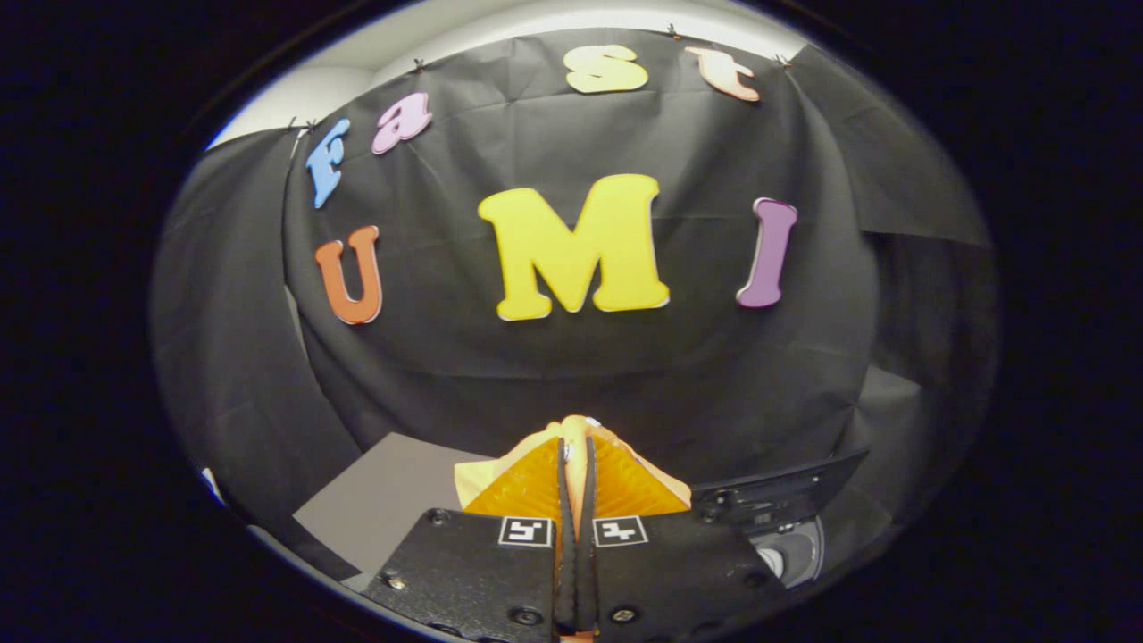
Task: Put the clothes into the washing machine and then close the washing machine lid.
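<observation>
The tool [576, 464] is nearly closed, its two orange fingers [522, 487] pinching a fold of pale yellow-orange cloth [576, 429]. The cloth pokes up between the tips and spills a little to either side behind them, so it rides lifted clear of the grey table [384, 505] down to the left.

The cloth looks thin, soft and light: it will droop and swing, not hold shape, and could slip if only an edge is caught. A bunched fold taken deep between the pads seems the safer hold, and that appears to be what is gripped here.

Low to the right, just beside the tool's body, stands the washer [786, 536] with its dark lid [777, 496] raised. What lies inside it cannot be made out.
</observation>
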`<state>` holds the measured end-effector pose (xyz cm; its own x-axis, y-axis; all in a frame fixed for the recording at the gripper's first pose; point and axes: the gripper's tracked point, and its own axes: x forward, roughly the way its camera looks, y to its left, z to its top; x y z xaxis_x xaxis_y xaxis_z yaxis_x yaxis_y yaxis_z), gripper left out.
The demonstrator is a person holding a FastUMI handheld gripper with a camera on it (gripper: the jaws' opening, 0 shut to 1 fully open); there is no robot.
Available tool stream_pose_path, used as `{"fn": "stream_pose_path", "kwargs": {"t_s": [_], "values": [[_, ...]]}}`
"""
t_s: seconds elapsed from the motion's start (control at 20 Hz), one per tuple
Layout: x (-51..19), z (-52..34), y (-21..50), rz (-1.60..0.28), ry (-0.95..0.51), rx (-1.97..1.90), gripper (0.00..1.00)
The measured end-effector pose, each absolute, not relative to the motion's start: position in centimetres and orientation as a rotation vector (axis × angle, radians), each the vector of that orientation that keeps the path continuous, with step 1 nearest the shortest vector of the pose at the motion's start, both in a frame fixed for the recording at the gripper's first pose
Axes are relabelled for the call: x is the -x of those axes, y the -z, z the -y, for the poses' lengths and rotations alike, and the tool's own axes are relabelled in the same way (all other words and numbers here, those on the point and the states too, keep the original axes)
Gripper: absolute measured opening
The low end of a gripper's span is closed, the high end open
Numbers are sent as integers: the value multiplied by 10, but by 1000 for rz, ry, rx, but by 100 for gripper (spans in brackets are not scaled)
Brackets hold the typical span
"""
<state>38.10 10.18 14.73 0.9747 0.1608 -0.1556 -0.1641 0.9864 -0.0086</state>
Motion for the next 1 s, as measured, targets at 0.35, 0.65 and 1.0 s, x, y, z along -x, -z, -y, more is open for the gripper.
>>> {"fn": "stream_pose_path", "kwargs": {"t_s": [0.35, 0.65, 1.0], "values": [[-365, 2, -158, -129, -20, -11, 4], [-353, 58, -154, -130, 45, -34, 4], [-354, 82, -121, -173, 64, -36, 4]]}}
